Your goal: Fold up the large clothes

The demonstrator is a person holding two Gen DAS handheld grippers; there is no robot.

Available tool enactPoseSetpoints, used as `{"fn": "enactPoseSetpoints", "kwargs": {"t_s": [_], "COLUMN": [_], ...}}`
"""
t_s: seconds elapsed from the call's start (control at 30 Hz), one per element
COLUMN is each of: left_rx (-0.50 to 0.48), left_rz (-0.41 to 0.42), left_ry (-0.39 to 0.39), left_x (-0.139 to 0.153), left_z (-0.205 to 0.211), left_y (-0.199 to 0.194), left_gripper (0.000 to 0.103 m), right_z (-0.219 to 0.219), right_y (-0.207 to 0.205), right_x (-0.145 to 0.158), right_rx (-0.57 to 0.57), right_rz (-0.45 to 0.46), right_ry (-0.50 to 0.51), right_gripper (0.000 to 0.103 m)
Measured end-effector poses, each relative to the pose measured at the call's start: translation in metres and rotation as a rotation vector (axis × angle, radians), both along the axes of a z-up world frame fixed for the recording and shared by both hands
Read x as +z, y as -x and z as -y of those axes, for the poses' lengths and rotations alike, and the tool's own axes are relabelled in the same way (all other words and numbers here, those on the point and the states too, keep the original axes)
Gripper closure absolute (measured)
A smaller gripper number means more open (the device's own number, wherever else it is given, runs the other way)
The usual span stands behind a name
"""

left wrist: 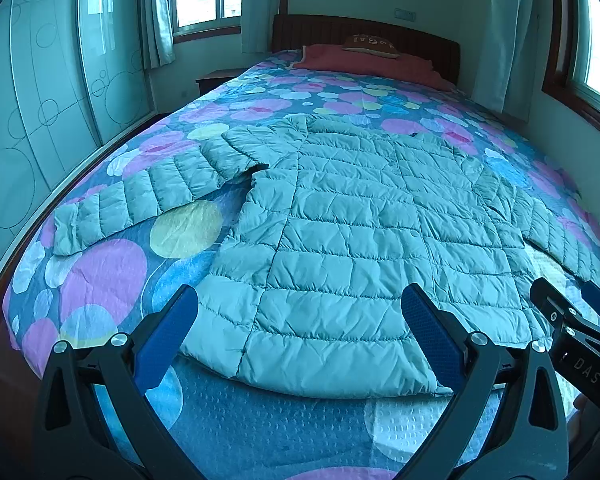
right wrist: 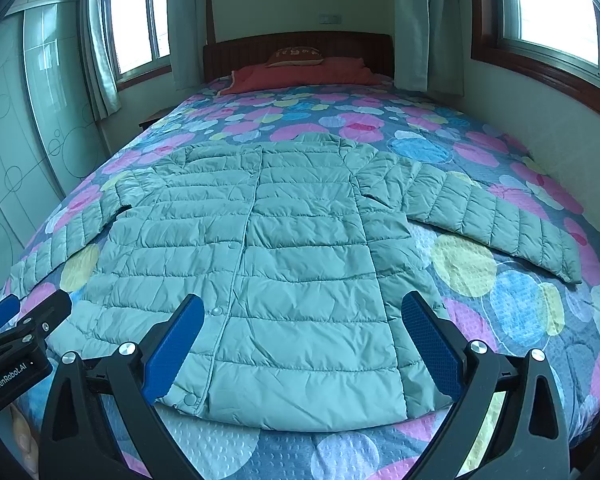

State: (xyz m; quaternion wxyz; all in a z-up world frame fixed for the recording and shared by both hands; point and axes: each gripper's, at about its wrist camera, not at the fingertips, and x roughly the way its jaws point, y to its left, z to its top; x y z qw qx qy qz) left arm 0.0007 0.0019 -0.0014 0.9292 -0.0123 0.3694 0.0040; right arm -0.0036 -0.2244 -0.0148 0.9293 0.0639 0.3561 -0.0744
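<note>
A light green quilted puffer jacket (left wrist: 352,220) lies flat and face up on the bed, hem towards me, both sleeves spread out to the sides; it also shows in the right wrist view (right wrist: 268,248). Its left sleeve (left wrist: 140,196) and right sleeve (right wrist: 492,216) lie on the bedspread. My left gripper (left wrist: 300,316) is open and empty above the hem's left part. My right gripper (right wrist: 304,320) is open and empty above the hem's right part. Each gripper shows at the edge of the other's view: the right gripper (left wrist: 572,312) and the left gripper (right wrist: 24,316).
The bed has a spotted blue, pink and yellow bedspread (right wrist: 520,312). A red blanket (left wrist: 364,64) and a brown pillow (left wrist: 372,46) lie by the wooden headboard (left wrist: 420,36). A glass-fronted wardrobe (left wrist: 40,112) stands left, a wall with windows right.
</note>
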Motion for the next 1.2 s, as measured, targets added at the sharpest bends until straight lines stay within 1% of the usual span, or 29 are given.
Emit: {"fn": "enactPoseSetpoints", "kwargs": {"t_s": [0.4, 0.63, 0.73, 1.2], "left_rx": [0.000, -0.001, 0.000, 0.001], "left_rz": [-0.006, -0.010, -0.014, -0.019], "left_ry": [-0.002, -0.005, -0.009, -0.013], "left_x": [0.001, -0.004, -0.011, -0.010], "left_z": [-0.002, -0.005, -0.005, -0.004], "left_y": [-0.001, 0.000, 0.000, -0.001], "left_gripper": [0.002, 0.002, 0.002, 0.002], "right_z": [-0.001, -0.003, -0.002, -0.002], "right_y": [-0.001, 0.000, 0.000, 0.000], "right_x": [0.002, 0.000, 0.000, 0.000], "right_rx": [0.001, 0.002, 0.003, 0.003], "right_rz": [-0.005, -0.008, -0.007, -0.008], "right_ry": [0.001, 0.001, 0.001, 0.002], "right_gripper": [0.005, 0.005, 0.005, 0.005]}}
